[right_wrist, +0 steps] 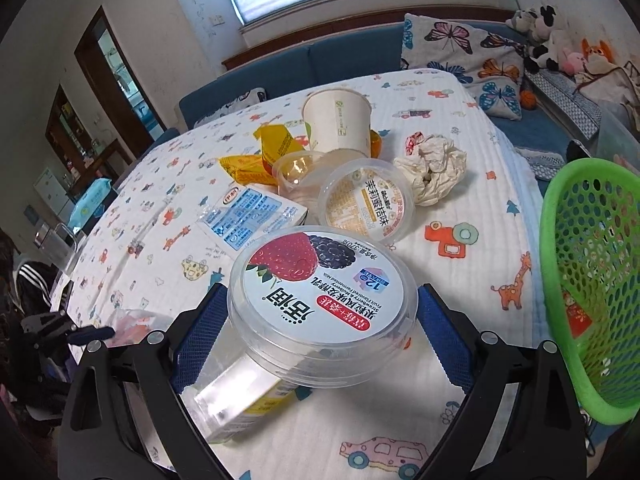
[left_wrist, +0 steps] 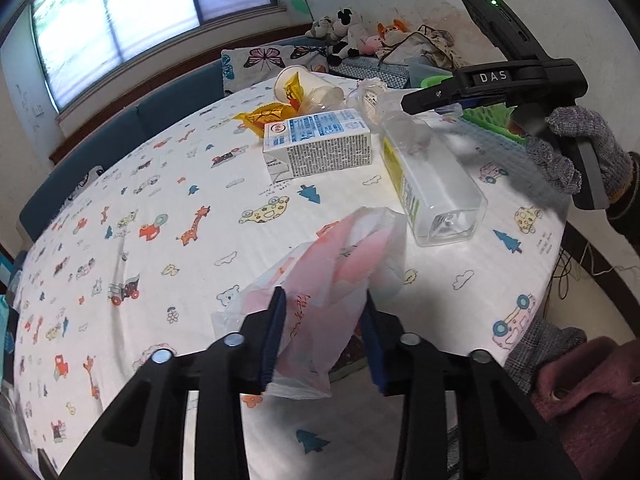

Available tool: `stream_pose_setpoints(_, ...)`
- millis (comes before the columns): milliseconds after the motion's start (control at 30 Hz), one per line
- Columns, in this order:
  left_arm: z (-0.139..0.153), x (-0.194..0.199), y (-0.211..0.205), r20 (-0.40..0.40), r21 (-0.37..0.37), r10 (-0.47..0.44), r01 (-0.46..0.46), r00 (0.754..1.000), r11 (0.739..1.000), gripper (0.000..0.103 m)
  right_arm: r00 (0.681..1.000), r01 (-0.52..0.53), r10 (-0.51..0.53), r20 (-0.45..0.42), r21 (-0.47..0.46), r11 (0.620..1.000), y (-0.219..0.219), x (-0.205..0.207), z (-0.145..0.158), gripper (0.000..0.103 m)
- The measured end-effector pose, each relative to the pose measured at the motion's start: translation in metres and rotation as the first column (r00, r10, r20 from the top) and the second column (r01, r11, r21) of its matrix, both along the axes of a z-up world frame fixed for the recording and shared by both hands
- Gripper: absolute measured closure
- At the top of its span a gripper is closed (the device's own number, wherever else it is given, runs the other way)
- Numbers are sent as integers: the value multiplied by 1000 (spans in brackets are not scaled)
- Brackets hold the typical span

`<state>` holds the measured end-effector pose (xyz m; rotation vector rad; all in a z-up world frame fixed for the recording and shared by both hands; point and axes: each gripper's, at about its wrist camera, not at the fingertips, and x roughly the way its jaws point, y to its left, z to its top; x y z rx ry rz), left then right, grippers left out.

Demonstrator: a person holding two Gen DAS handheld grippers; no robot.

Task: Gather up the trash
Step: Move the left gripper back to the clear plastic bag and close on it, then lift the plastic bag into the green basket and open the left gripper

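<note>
My right gripper (left_wrist: 416, 102) bears the white letters "DAS" on its black body. The round yogurt tub lid (right_wrist: 324, 280) between my right fingers reads "Strawberry & Mulberry Fruit Flavored Fermented Milk", "370", and "12" on a small blue badge, beside large Chinese characters. The smaller cup lid (right_wrist: 366, 204) carries Chinese characters in brown. The milk carton (left_wrist: 318, 146) shows blue and black print too fine to read. The pink plastic bag (left_wrist: 320, 292) in my left fingers has red Chinese characters.

Layout on the table (right_wrist: 460, 184): yogurt tub (right_wrist: 322, 300) nearest, over a clear bottle (right_wrist: 236, 396); behind it a small lidded cup (right_wrist: 366, 204), with a milk carton (right_wrist: 248, 216) left, crumpled paper (right_wrist: 434, 166) right, and a paper cup (right_wrist: 336, 124) farthest. Basket (right_wrist: 588, 280) at right edge.
</note>
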<state>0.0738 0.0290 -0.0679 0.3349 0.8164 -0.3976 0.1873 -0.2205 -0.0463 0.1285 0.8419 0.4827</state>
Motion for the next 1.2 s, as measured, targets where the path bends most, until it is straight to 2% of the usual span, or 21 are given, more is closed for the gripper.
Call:
stream_pose_setpoints(233,5,6,6,-41,-92,37,-41,998,995,90,1000,-1,1,18,-2,1000,-2,-4,5,11)
stream_pose_setpoints(400,15,11,11,-53,-152,72,-79,996,985,95,999,1,0,36,-2,1000,-5,-8,12,11)
stream_pose_setpoints(767,39,23,10,-36,-223,87,-93,996,970,96,997,29,-29,65,6,1000,-23,-15,25,11)
stream_pose_setpoints(1200,68,47,-14,-2,-274,57,-55,998,960,97,993,74,-75,90,20,997,-46,-22,33,11)
